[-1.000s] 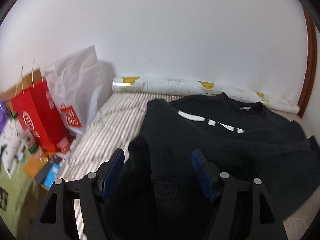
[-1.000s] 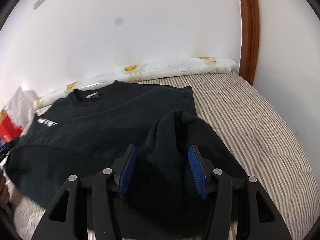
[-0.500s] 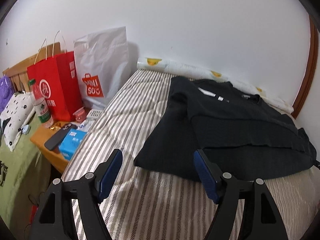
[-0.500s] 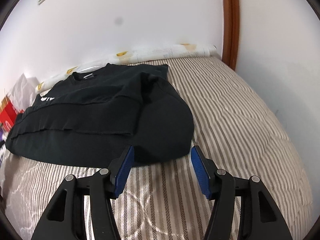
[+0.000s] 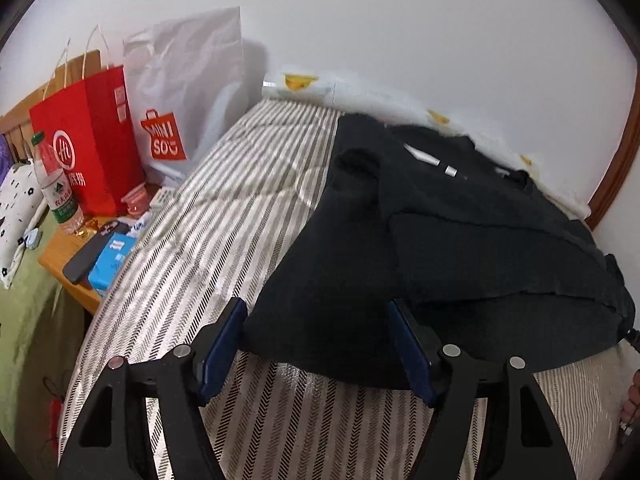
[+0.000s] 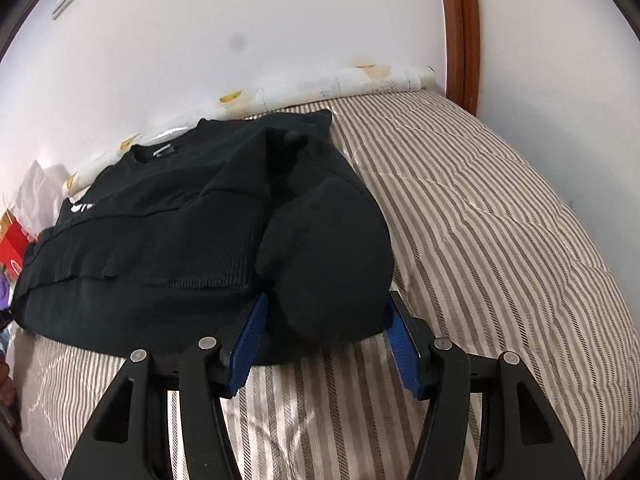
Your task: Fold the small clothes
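A black sweater (image 5: 460, 232) lies on the striped bed (image 5: 224, 216), its lower part folded up over the chest and its sleeves folded in. My left gripper (image 5: 316, 344) is open, its blue pads on either side of the sweater's near left fold, low over the bed. In the right wrist view the same sweater (image 6: 180, 220) fills the left half. My right gripper (image 6: 326, 340) is open, its pads straddling the rounded near right fold. Neither gripper holds cloth.
A red paper bag (image 5: 86, 140) and a white shopping bag (image 5: 184, 92) stand left of the bed on a wooden bedside table (image 5: 68, 276) with a water bottle (image 5: 54, 184), phone and blue box. A rolled white mat (image 6: 320, 84) lies along the wall. Wooden door frame (image 6: 460, 28) at right.
Both grippers let go of the sweater's folded hem, drew back toward the near edge of the bed, then moved forward again to straddle the near corners of the fold.
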